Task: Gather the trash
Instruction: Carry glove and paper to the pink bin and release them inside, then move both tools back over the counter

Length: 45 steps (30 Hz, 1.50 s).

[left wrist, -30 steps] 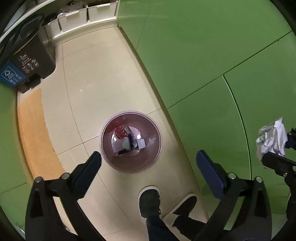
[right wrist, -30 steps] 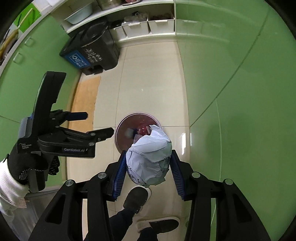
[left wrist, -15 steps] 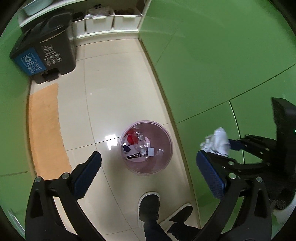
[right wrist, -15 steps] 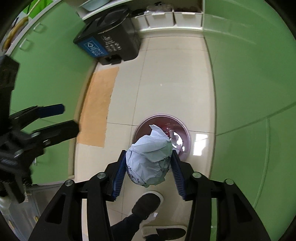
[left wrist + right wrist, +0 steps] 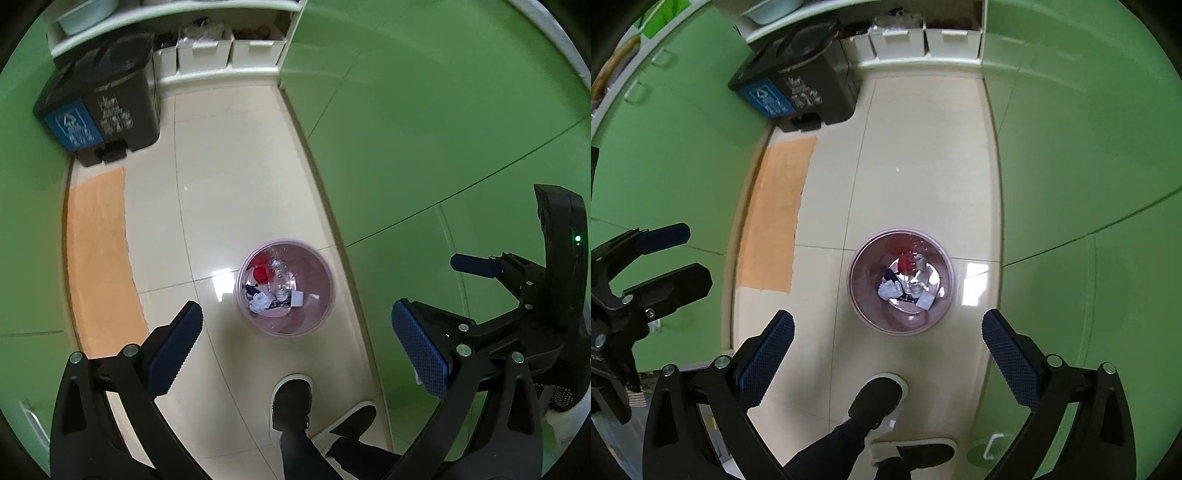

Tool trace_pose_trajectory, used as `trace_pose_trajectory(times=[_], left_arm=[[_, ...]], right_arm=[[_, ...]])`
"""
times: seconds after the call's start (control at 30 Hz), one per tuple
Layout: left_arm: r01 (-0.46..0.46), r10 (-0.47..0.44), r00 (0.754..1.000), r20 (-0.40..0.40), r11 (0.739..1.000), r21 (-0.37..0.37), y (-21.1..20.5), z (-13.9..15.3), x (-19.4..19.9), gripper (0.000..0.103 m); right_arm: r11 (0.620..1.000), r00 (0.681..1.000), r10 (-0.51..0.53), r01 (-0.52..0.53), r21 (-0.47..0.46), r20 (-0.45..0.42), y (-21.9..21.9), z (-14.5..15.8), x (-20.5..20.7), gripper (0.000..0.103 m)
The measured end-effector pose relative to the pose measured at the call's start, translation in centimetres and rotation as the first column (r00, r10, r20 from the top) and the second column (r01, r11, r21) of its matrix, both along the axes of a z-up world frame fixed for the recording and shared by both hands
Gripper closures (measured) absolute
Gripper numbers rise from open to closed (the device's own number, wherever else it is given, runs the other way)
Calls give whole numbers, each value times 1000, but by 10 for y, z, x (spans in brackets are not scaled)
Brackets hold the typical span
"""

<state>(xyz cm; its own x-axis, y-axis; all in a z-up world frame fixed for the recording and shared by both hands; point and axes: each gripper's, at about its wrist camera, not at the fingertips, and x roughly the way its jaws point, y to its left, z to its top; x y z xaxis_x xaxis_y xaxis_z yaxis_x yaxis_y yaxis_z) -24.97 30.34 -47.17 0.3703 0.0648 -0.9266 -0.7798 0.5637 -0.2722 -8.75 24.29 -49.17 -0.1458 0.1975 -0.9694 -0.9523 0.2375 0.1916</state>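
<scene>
A pink waste bin (image 5: 327, 295) (image 5: 857, 295) stands on the tiled floor below both grippers. It holds a crumpled white paper ball (image 5: 260, 303) (image 5: 889, 290), a clear bottle (image 5: 918, 277), a red item (image 5: 907, 261) and other scraps. My right gripper (image 5: 888, 319) hangs high over the bin. Its jaws are opening wide and nothing is between them. My left gripper (image 5: 295, 314) is open and empty too, above and beside the bin. In the right wrist view the left gripper (image 5: 689, 260) shows at the left edge, well apart from the bin.
Green cabinet fronts (image 5: 1089, 166) line both sides of the narrow floor. A black recycling bin (image 5: 107, 107) with a blue label stands at the far end by white storage boxes (image 5: 229, 51). An orange mat (image 5: 99, 258) lies left. The person's shoes (image 5: 875, 398) are just before the pink bin.
The right gripper's jaws have spread and the paper ball it held has dropped into the pink bin. The left gripper has risen, so the bin looks smaller.
</scene>
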Motion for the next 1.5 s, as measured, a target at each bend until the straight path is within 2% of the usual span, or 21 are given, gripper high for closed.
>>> trace_pose_trajectory(times=[0.1,0.23,0.4,0.57,0.73,0.8,0.93,1.13,1.2,1.3,1.4,1.5], left_arm=[[7,-7,1000,13,1000,22,-5,38,3,3],[27,-29,999,33,997,76,-15,118,5,3],[50,-60,996,62,989,142,-30,214,10,3],[109,-128,987,93,976,189,-48,290,23,3],[191,-230,963,142,951,243,-74,351,56,3],[232,-279,946,163,938,257,-85,370,75,3],[316,-374,908,187,908,276,-113,392,115,3],[440,-504,839,203,850,290,-155,411,175,3],[475,-539,818,200,830,292,-168,413,196,3],[506,-566,800,199,814,285,-184,411,217,3],[527,-584,788,196,804,274,-201,406,240,3],[538,-590,784,193,801,263,-212,401,253,3]], right_arm=[[999,1000,-14,14,29,11,-9,46,0,6],[996,999,-34,31,79,31,-26,116,-2,6],[983,996,-73,62,170,55,-61,226,1,6],[955,984,-158,131,268,81,-105,317,22,6],[906,944,-302,241,349,132,-161,386,59,6],[885,923,-356,284,368,145,-179,402,73,6],[831,859,-483,388,398,171,-237,430,104,6],[755,764,-617,507,415,189,-317,447,143,6],[753,755,-625,514,411,199,-335,447,153,6],[767,755,-617,513,385,224,-354,439,161,6],[793,771,-592,502,346,237,-362,421,174,6],[831,803,-543,471,295,246,-366,399,182,6]])
